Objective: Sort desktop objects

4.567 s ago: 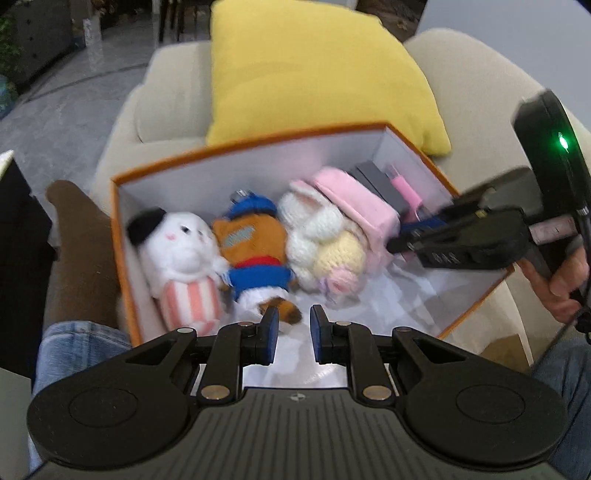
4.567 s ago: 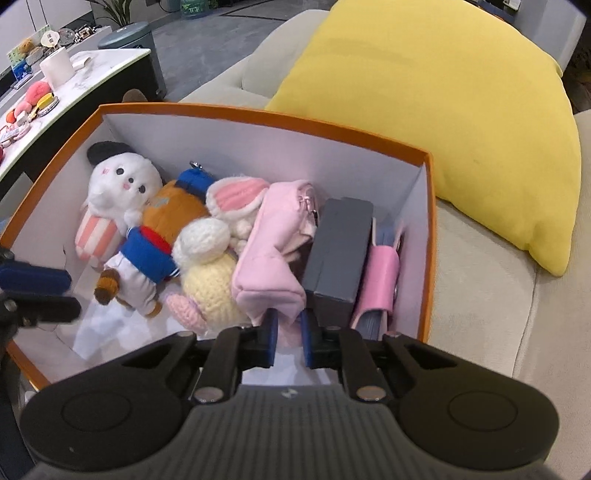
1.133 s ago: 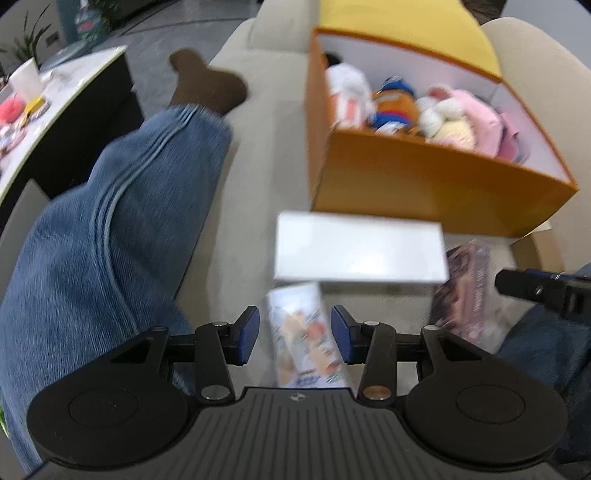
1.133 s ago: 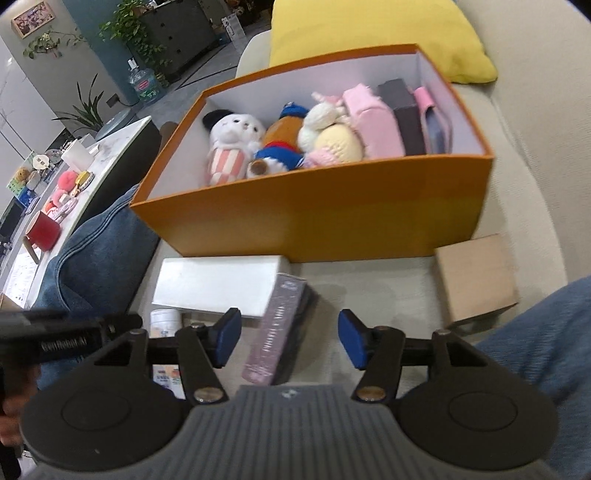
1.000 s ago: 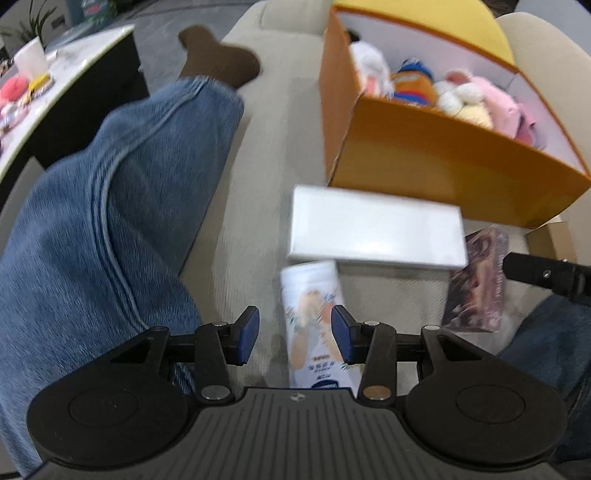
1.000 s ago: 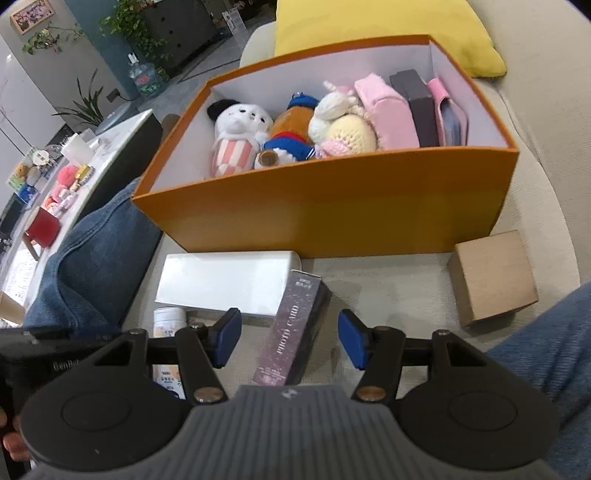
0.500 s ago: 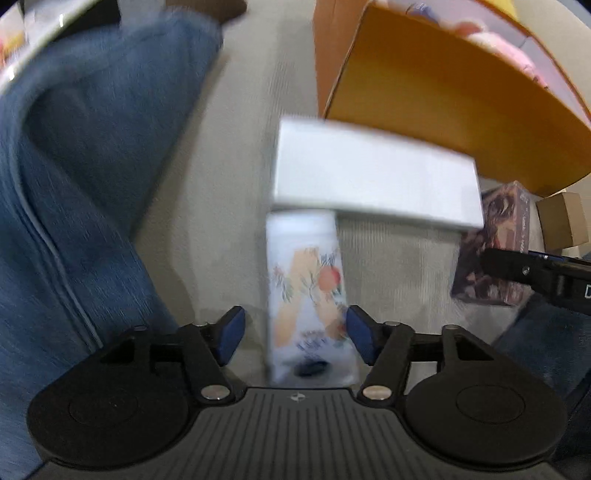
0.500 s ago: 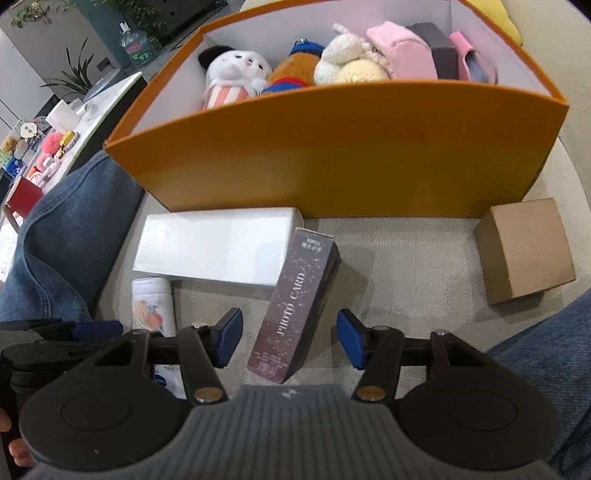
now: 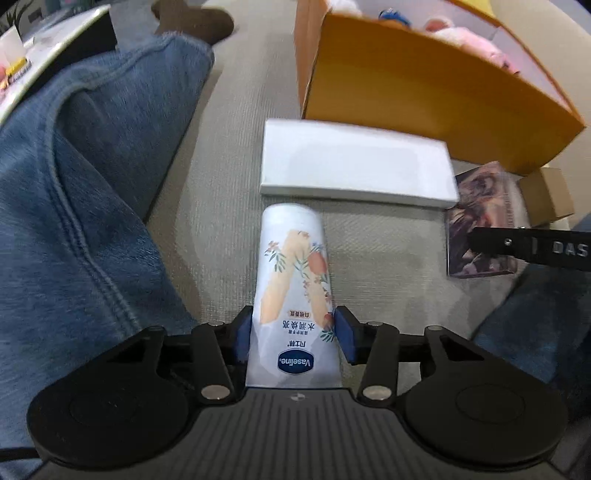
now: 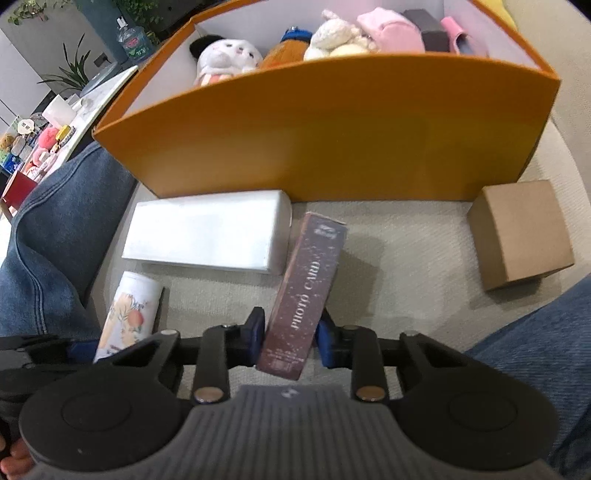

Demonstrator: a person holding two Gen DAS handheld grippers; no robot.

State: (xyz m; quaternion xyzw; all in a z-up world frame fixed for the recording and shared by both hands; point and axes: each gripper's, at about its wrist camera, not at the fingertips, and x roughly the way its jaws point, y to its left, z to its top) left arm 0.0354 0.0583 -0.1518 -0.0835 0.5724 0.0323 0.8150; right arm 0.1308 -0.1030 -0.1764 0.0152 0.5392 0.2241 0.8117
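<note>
While both jaws are closed on their loads, the scene is laid out on a beige sofa cushion rather than a tabletop. At the far left a leg in blue jeans is seen, lying beside the objects. The left gripper is clamped on a Vaseline lotion bottle, which lies on its side with its far end just beside a long white box. The bottle's label is pressed by a blue pad on each side. The white box lies flat, close against the front wall of an orange storage box. Inside that box a white plush toy, an orange plush, a cream knitted toy, a pink pouch and a dark grey case are packed in a row. To the right of the white box, the right gripper is shut on a dark photo card box, whose far end seems tilted off the cushion, though this is hard to judge. At the far right a small brown cardboard box sits apart from the rest.
</note>
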